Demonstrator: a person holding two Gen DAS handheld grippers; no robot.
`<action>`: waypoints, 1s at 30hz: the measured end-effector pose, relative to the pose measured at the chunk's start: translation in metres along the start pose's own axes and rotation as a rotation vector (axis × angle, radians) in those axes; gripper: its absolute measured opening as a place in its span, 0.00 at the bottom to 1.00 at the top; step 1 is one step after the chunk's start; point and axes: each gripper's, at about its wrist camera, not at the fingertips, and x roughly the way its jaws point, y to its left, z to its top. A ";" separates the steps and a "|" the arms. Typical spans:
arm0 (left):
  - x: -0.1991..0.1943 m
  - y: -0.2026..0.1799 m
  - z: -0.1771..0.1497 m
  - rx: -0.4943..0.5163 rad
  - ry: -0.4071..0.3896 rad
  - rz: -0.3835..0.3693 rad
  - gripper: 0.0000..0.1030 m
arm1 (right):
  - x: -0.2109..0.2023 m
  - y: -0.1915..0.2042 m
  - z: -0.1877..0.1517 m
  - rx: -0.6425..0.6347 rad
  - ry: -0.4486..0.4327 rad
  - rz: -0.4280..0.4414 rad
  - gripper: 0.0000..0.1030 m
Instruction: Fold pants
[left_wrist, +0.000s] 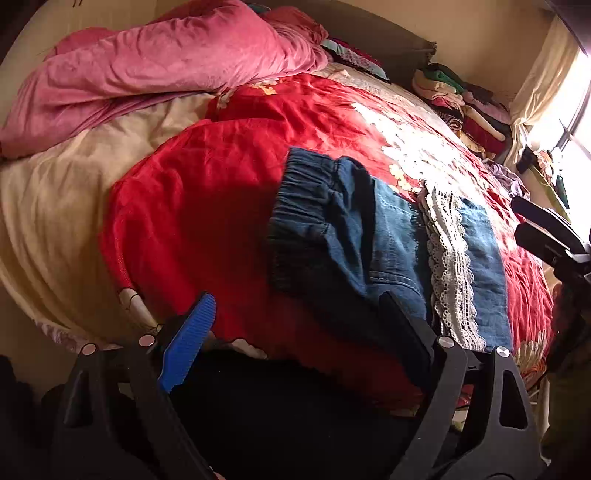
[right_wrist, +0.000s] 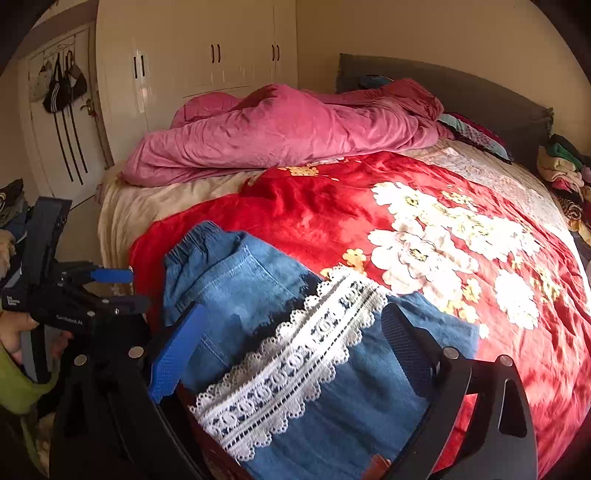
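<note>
Folded denim pants (right_wrist: 258, 295) (lace-trimmed) on red blanket (right_wrist: 332, 214), both tools wide apart.

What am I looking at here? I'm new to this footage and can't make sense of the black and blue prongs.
The prongs are fingers of two handheld grippers; a person holds one in each hand, and each carries a wide-angle camera looking along its fingers. One picture comes from the left gripper, the other from the right gripper. The left gripper and the hand holding it also show at the edge of the right view. On the red blanket lie folded jeans with a lace strip. Both grippers are open and hold nothing.
</note>
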 end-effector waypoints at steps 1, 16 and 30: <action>0.001 0.003 0.000 -0.006 0.003 0.002 0.80 | 0.005 0.000 0.006 -0.004 -0.001 0.017 0.92; 0.034 0.006 0.004 -0.127 0.093 -0.193 0.41 | 0.096 0.033 0.065 -0.208 0.169 0.224 0.92; 0.059 0.011 -0.002 -0.161 0.133 -0.234 0.35 | 0.192 0.067 0.077 -0.235 0.388 0.408 0.86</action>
